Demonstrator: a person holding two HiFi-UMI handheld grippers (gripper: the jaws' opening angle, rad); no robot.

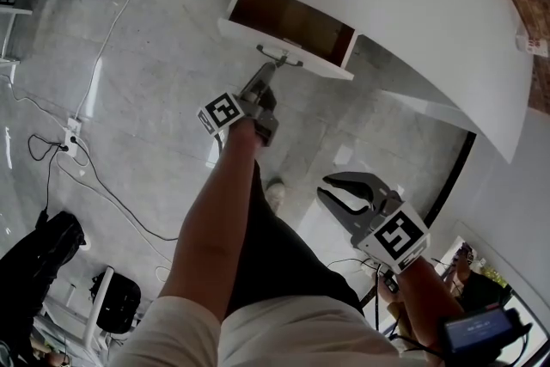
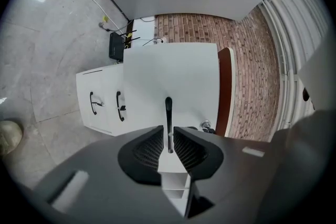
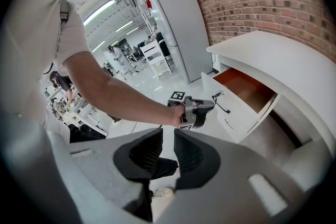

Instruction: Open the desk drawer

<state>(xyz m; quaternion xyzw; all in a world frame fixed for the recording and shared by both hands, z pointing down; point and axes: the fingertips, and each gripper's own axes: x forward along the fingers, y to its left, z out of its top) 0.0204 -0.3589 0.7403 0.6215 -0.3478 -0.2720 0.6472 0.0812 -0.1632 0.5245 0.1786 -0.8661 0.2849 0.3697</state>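
Since the drawer could be drawn only by its handle, the left claw was clamped on that thin bar, the arm stretched forward for a straight pull. The drawer stood partly out from under the white counter (brown inside showing), so the opening looked well along. The right claw hung low and apart from it, jaws narrowly parted on nothing, probably to stay clear.
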